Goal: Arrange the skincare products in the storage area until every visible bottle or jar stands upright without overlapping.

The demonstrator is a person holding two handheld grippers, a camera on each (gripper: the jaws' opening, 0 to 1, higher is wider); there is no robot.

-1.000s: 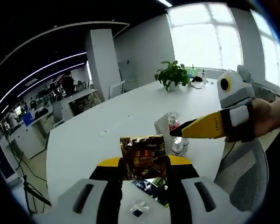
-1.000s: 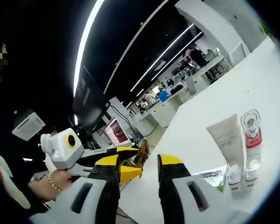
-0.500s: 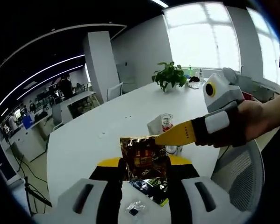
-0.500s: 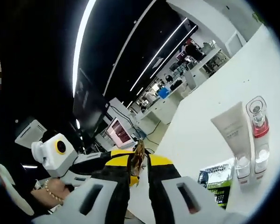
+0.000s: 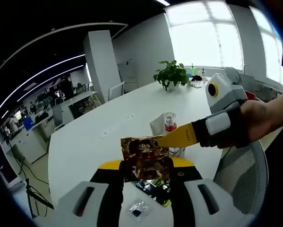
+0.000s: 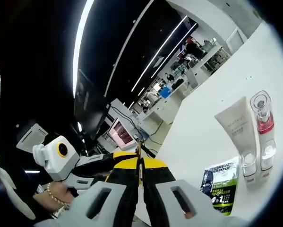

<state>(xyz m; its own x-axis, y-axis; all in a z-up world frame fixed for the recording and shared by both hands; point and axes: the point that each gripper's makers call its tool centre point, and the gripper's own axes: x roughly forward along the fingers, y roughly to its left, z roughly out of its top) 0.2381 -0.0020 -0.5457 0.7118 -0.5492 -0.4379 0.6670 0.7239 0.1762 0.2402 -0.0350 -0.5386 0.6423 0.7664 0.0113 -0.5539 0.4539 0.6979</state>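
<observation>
- My left claw is clamped on a gold sachet.
- My right claw pinches the sachet's upper corner, jaws nearly closed.
- White tube and red-banded bottle stand upright on the table, right of my right claw.

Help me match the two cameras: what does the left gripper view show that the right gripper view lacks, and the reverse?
Left gripper view alone: a potted plant, a mesh chair and a small clear packet. Right gripper view alone: a monitor in the background and the green print on the flat sachet. Both: the gold foil packet, shut in both grippers, the white tube, the red-capped bottle and the white table.
</observation>
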